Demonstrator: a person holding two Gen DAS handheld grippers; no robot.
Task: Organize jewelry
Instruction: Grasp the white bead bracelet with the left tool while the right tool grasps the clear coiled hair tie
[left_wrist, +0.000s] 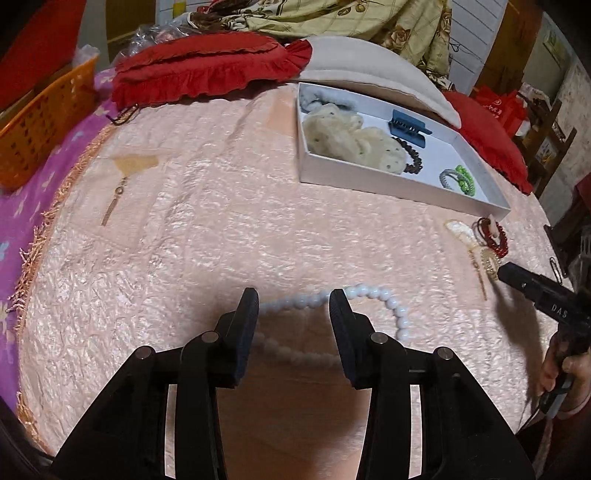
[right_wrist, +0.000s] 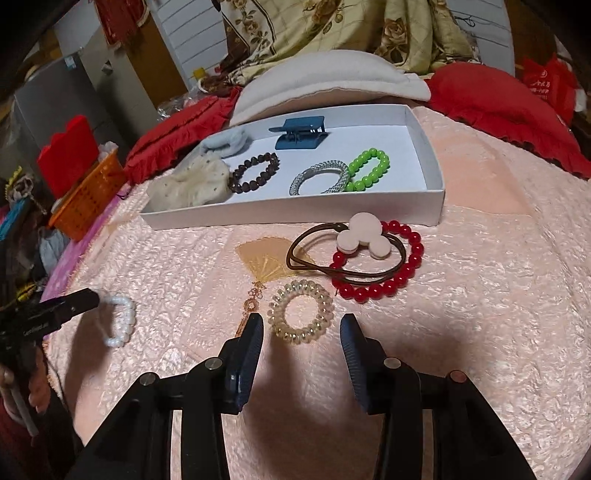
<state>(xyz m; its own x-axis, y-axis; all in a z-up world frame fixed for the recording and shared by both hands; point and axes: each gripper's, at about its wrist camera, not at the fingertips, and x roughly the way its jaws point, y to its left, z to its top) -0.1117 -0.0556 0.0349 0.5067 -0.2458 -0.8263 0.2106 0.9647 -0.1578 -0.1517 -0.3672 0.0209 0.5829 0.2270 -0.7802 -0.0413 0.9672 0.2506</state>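
A white bead bracelet (left_wrist: 388, 299) lies on the pink bedspread under my open left gripper (left_wrist: 293, 299), its fingers on either side of the far arc; it also shows in the right wrist view (right_wrist: 123, 321). My open right gripper (right_wrist: 301, 325) hovers just short of a clear spiral hair tie (right_wrist: 301, 312). Beyond it lie a red bead bracelet (right_wrist: 384, 288) and a brown hair tie with a mouse-shaped charm (right_wrist: 364, 238). The white box (right_wrist: 295, 212) holds a blue claw clip (right_wrist: 299, 134), dark (right_wrist: 255, 173), silver (right_wrist: 319, 177) and green (right_wrist: 369, 170) bracelets and scrunchies (right_wrist: 192, 184).
Red pillows (left_wrist: 207, 70) and a white cushion (left_wrist: 369, 70) lie behind the box. An orange basket (left_wrist: 40, 122) stands at the bed's left edge on a purple sheet. A floral quilt (right_wrist: 332, 29) is heaped at the back.
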